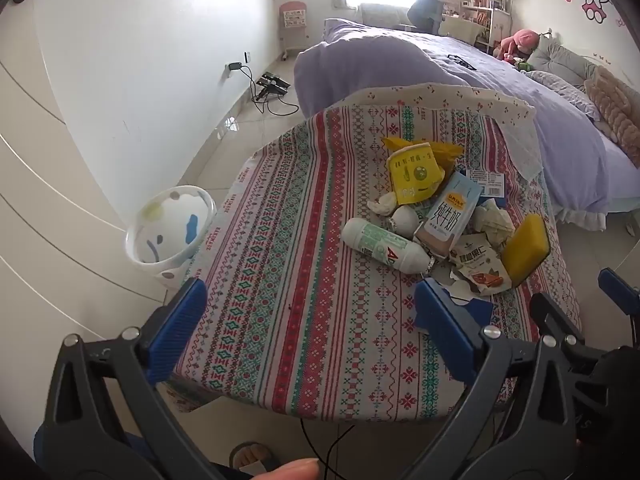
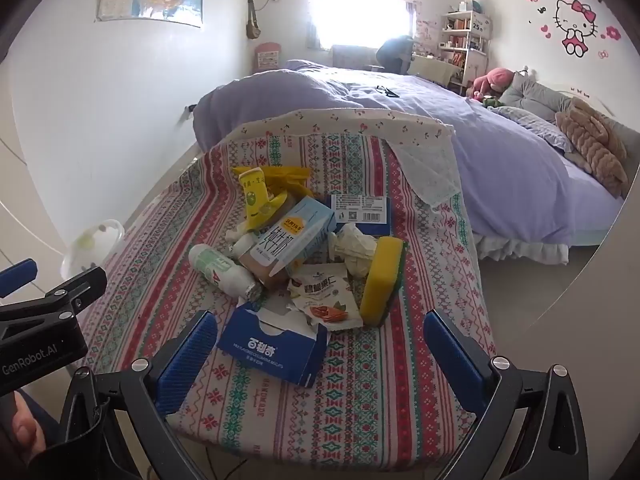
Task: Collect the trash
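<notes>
A pile of trash lies on the patterned tablecloth [image 1: 280, 280]: a white bottle [image 1: 382, 245], a milk carton [image 1: 450, 214], a yellow cup [image 1: 414, 172], a snack wrapper [image 1: 480, 268], a yellow sponge [image 1: 526, 250], crumpled tissue [image 1: 494, 220] and a blue torn box [image 2: 276, 350]. A white bin [image 1: 172, 232] stands on the floor left of the table. My left gripper [image 1: 312, 316] is open over the table's near half, left of the pile. My right gripper [image 2: 320, 352] is open, with the blue box between its fingers and not touched.
A purple bed [image 1: 480, 92] lies behind the table, with pillows [image 2: 592, 144] and a pink plush [image 2: 494, 80]. A white wall is at the left, with cables [image 1: 272, 92] on the tiled floor. A dark blue box [image 2: 362, 210] lies at the pile's back.
</notes>
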A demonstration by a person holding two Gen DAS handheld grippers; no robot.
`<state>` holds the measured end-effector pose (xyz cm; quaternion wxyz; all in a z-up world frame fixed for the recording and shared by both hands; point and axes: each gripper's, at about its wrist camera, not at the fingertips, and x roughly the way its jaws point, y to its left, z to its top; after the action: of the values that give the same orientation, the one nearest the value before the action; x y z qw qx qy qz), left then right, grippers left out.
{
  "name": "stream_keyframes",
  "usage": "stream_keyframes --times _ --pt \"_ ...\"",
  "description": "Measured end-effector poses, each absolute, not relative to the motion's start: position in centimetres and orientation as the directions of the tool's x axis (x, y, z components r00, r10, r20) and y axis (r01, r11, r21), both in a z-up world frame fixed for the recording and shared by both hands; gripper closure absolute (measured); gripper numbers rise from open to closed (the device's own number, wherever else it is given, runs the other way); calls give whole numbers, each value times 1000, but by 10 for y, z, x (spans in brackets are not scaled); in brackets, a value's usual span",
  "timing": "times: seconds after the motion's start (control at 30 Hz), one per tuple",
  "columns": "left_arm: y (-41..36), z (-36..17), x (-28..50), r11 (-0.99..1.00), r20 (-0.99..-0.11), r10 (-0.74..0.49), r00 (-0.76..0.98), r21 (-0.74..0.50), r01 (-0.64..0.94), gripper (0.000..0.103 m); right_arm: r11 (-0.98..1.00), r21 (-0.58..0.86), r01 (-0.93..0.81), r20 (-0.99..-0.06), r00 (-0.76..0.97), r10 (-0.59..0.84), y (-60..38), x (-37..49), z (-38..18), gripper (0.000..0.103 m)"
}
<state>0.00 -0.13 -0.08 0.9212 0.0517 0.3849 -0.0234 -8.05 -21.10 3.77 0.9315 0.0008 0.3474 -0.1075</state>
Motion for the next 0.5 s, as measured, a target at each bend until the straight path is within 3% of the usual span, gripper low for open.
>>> stream_keyframes --times 0.5 --pt "-3 -8 -3 996 -730 -32 682 30 79 0 977 -80 199 -638 743 -203 -209 -80 39 0"
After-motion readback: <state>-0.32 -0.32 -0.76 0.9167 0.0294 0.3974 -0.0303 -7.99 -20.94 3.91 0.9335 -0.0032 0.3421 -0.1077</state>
